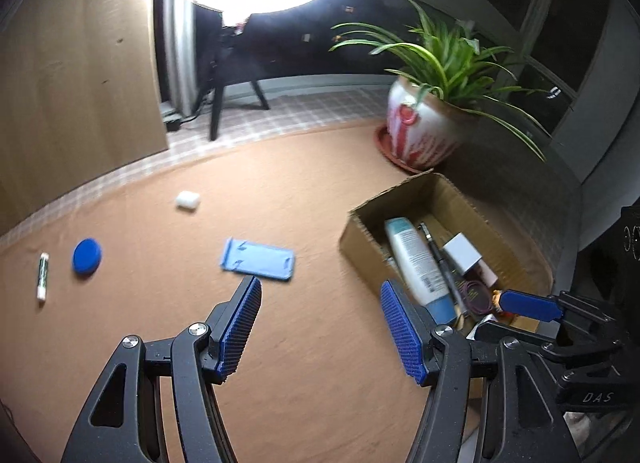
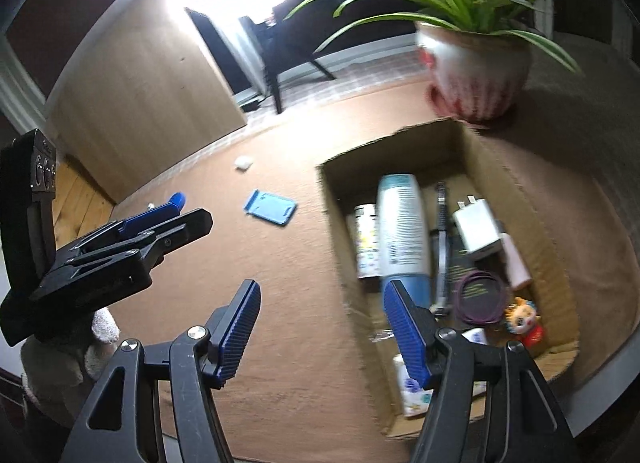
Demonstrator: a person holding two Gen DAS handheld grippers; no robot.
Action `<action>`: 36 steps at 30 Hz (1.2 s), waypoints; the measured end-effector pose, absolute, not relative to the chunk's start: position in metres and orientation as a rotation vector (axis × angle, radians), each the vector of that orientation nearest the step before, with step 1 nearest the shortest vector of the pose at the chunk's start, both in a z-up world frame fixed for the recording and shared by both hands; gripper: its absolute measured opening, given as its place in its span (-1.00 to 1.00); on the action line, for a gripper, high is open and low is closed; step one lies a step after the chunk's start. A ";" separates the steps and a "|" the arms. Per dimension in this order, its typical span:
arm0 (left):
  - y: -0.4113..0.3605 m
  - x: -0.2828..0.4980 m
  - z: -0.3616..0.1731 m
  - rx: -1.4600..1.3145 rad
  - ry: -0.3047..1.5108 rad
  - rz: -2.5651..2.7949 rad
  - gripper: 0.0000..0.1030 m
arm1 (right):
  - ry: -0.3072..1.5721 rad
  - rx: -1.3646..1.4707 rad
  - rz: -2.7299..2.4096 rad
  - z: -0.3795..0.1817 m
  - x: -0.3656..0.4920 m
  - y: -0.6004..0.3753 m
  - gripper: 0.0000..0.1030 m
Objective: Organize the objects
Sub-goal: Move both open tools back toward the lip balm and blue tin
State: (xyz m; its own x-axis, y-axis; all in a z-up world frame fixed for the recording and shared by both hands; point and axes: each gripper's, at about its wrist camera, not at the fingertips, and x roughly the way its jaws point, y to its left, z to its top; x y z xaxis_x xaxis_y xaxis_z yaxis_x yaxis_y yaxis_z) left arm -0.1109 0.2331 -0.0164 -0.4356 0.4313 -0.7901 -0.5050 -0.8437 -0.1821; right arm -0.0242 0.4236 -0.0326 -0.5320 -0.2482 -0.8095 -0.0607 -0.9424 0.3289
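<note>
Objects are partly sorted: the cardboard box (image 2: 472,151) at the right of the orange mat (image 1: 280,183) already holds a good share of them. Inside lie a white tube with a blue cap (image 2: 402,231), a smaller bottle (image 2: 366,239) beside it, a pen (image 2: 441,231), a white charger (image 2: 478,229), a pink item (image 2: 516,263), a purple cable coil (image 2: 480,297), a small doll (image 2: 524,321) and a printed packet (image 2: 412,391) at the near end.

Four things are left on the mat, all well apart from the box: a light blue stand (image 1: 258,259) nearest the middle, a white case (image 1: 188,199) farther back, a blue lid (image 1: 87,256) and a marker (image 1: 42,275) at the far left.

Left gripper (image 1: 320,327) hangs wide and empty over the mat, just short of the stand. Right gripper (image 2: 320,329) is also spread wide and empty, its right finger above the box's near end.

By my judgement the task is past halfway, with four pickups remaining; the stand looks like the closest next target for the left one.
</note>
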 end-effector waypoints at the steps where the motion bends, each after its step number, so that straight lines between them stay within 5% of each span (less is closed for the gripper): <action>1: 0.224 -0.111 -0.018 -1.232 0.094 2.270 0.28 | -0.472 1.457 -2.607 -0.033 -0.025 0.417 0.18; 22: 0.056 -0.126 -0.086 -1.524 -0.136 2.367 0.28 | -0.342 1.495 -2.483 -0.054 -0.073 0.330 0.18; 36: 0.023 -0.161 -0.111 -1.595 -0.205 2.392 0.28 | -0.217 1.576 -2.448 -0.081 -0.157 0.308 0.17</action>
State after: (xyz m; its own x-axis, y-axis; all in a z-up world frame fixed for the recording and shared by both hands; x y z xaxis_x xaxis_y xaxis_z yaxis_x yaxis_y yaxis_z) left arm -0.1615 0.0225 -0.1110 -0.3645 0.2905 -0.8848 -0.1355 -0.9565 -0.2582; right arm -0.1566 0.3084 -0.0811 -0.3994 -0.2639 -0.8780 0.1056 -0.9645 0.2419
